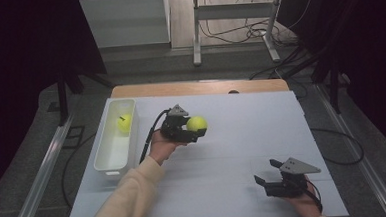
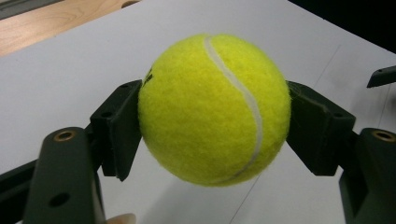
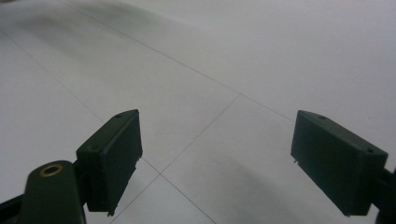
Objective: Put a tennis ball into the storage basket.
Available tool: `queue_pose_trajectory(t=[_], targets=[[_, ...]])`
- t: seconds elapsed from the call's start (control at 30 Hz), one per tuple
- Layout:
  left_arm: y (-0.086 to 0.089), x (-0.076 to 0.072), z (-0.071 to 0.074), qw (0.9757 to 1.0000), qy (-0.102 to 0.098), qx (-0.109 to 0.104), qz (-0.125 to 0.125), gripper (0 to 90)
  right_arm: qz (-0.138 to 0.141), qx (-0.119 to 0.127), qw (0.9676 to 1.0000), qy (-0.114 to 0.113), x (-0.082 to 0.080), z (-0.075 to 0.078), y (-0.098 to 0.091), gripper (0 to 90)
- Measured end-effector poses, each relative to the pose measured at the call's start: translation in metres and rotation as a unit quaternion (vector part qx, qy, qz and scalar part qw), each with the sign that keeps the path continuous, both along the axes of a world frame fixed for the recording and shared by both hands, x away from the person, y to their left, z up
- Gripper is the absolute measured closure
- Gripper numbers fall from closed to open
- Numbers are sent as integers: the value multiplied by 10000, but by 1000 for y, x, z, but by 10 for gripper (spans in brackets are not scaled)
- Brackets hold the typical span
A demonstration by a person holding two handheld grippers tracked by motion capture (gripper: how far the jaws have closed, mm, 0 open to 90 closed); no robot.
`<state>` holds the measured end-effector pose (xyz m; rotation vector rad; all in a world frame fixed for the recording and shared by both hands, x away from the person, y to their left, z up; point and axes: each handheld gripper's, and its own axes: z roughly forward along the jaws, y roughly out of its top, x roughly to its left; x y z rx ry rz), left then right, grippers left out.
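Room: a dim space with dark curtains at both sides, a grey floor, loose cables and the legs of a metal stand beyond the table.
Surface: a flat white board (image 1: 242, 136) lies on a wooden table whose bare edge (image 1: 200, 87) shows at the far side; thin seam lines cross the board.
Bin: a long white rectangular plastic bin (image 1: 114, 153) sits along the board's left edge, its long side running away from the person.
Ball in bin: 1 fuzzy yellow-green tennis ball (image 1: 124, 122) lies inside the bin, in its far half.
Held ball: a second yellow-green tennis ball with a white curved seam (image 2: 215, 109) is up off the board, right of the bin and near the board's middle, well apart from the bin's wall.
Left gripper: the black 2-jaw left gripper (image 1: 196, 130) is clenched on the held ball; the left gripper view shows 1 black pad pressed against each side of the ball and the white board visible beneath it.
Left arm: a cream sleeve (image 1: 128, 194) comes in from the bottom edge, the hand wrapped round the gripper's body.
Right gripper: the black right gripper (image 1: 265, 174) rests low at the board's near right corner, well apart from both balls.
Right jaws: released, standing wide, with bare white board between the 2 pads in the right gripper view.
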<state>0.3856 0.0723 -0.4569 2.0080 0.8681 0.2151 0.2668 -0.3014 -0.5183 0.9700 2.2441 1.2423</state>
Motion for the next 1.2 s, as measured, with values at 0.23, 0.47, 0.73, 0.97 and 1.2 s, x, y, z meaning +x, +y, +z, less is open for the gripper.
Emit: queue_pose_trajectory(t=[0.23, 0.47, 0.73, 0.97, 1.2], targets=[[3, -5, 2, 10000, -21, -59, -21, 267, -5, -5, 10000, -1, 0, 0, 0, 168], [6, -10, 5, 9999, -75, -72, -34, 267, -4, -10, 10000, -8, 0, 0, 0, 168], [14, -16, 9, 9997, -149, -174, 33, 268, -4, -16, 10000, -4, 0, 0, 0, 168], [20, -20, 12, 9996, -199, -165, 77, 267, -13, -15, 10000, -3, 0, 0, 0, 168], [28, -23, 15, 9993, -245, -248, 134, 267, -23, -10, 10000, -6, -1, 0, 0, 168]])
